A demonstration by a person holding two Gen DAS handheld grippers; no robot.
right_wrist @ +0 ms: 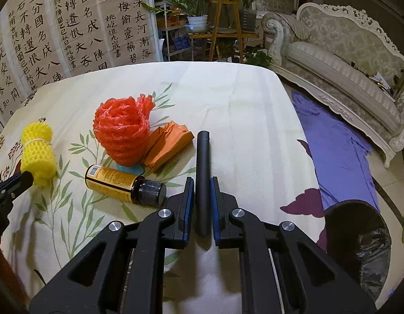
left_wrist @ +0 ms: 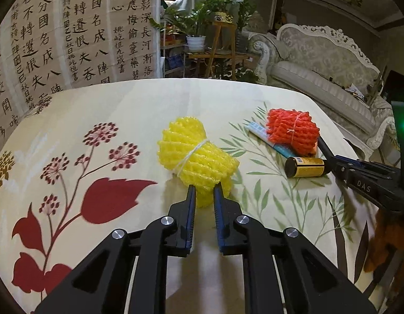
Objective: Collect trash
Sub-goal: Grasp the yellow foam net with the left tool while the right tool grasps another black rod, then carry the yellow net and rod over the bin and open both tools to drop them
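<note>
- The left gripper (left_wrist: 204, 191) pinches the near end of the yellow foam net (left_wrist: 195, 157), which lies on the floral tablecloth (left_wrist: 123, 110).
- The right gripper (right_wrist: 202, 183) clamps a black tube (right_wrist: 203, 172).
- Left of the tube lie the brown bottle (right_wrist: 123, 183), the red foam net (right_wrist: 123, 133) and an orange wrapper (right_wrist: 168, 146).

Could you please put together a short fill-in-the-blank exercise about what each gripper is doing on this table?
1. The left gripper is pinching the ____ foam net.
2. The right gripper is shut on a black ____.
3. The dark bottle with the yellow label is lying on its ____.
4. The folded orange paper rests beside the ____ foam net.

Missing words: yellow; tube; side; red
</note>
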